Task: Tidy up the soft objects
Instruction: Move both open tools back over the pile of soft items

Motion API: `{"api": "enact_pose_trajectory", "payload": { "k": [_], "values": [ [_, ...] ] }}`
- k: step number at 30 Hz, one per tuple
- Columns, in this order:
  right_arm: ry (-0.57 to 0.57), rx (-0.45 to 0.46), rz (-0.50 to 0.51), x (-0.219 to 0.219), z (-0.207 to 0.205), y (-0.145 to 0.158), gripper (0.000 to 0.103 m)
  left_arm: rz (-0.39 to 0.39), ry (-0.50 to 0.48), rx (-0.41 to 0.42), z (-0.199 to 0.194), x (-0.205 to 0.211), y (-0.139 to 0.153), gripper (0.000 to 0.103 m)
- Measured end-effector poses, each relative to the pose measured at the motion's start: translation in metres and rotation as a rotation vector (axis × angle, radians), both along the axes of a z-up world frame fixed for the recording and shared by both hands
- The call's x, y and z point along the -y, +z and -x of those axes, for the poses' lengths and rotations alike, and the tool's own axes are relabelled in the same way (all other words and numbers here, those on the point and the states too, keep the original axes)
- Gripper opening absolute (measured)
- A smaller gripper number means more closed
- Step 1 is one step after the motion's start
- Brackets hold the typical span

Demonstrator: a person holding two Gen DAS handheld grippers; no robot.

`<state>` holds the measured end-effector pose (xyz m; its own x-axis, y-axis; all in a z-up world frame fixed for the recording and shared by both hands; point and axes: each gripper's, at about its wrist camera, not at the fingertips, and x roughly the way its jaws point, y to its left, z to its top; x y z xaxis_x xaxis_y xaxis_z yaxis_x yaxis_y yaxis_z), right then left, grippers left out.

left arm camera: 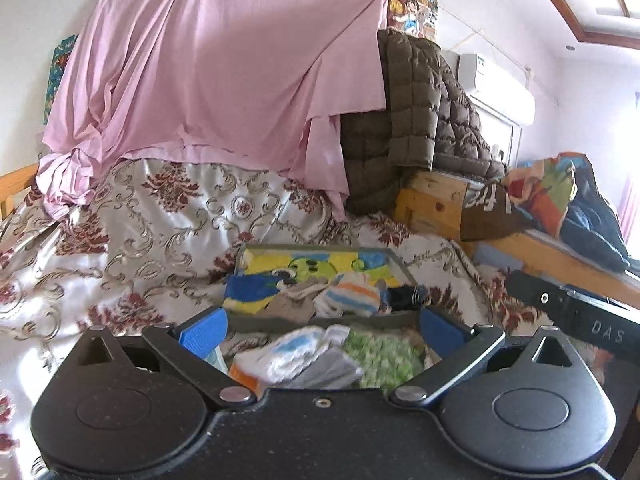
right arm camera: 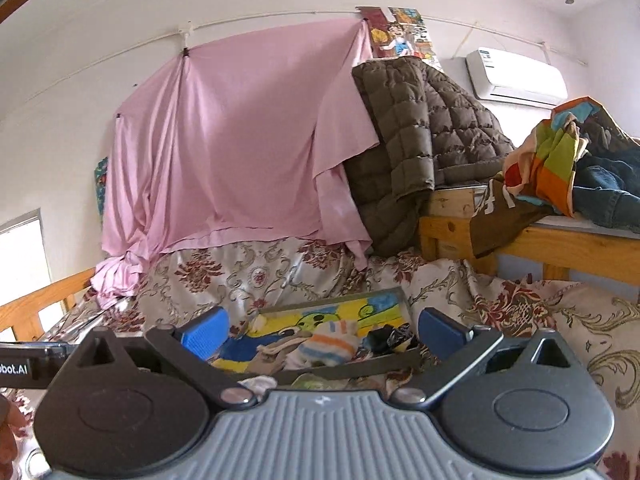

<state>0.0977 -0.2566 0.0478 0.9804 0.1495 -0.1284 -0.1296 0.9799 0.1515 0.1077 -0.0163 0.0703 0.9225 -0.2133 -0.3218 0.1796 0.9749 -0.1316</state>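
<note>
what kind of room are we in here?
Most likely a bedroom. A bed covered with a floral bedspread, a wooden bed frame piled with a quilted brown jacket and other clothes, and a wall air conditioner. A tray of socks sits on the bedspread.

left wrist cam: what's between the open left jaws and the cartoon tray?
A blurred heap of small soft items: white-and-blue striped sock, grey cloth, green speckled fabric. It lies on the floral bedspread, before the shallow cartoon-printed tray. Nothing is gripped.
</note>
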Motion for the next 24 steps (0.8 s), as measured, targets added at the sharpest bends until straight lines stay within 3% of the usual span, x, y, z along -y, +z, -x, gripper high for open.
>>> {"api": "enact_pose_trajectory", "payload": {
  "k": [6, 12, 24],
  "values": [
    [0.057, -0.04, 0.067, -0.02, 0.017, -0.008, 0.103, -0.05, -0.025, -0.111, 0.013, -0.024, -0.009, 0.102],
    [0.125, -0.114, 0.132, -0.041, 0.021, -0.019, 0.103, -0.033, -0.025, -0.238, 0.012, -0.05, -0.027, 0.102],
    [0.272, -0.347, 0.212, -0.071, -0.006, -0.045, 0.103, -0.053, -0.059, -0.345, -0.015, -0.063, -0.059, 0.102]
  ]
}}
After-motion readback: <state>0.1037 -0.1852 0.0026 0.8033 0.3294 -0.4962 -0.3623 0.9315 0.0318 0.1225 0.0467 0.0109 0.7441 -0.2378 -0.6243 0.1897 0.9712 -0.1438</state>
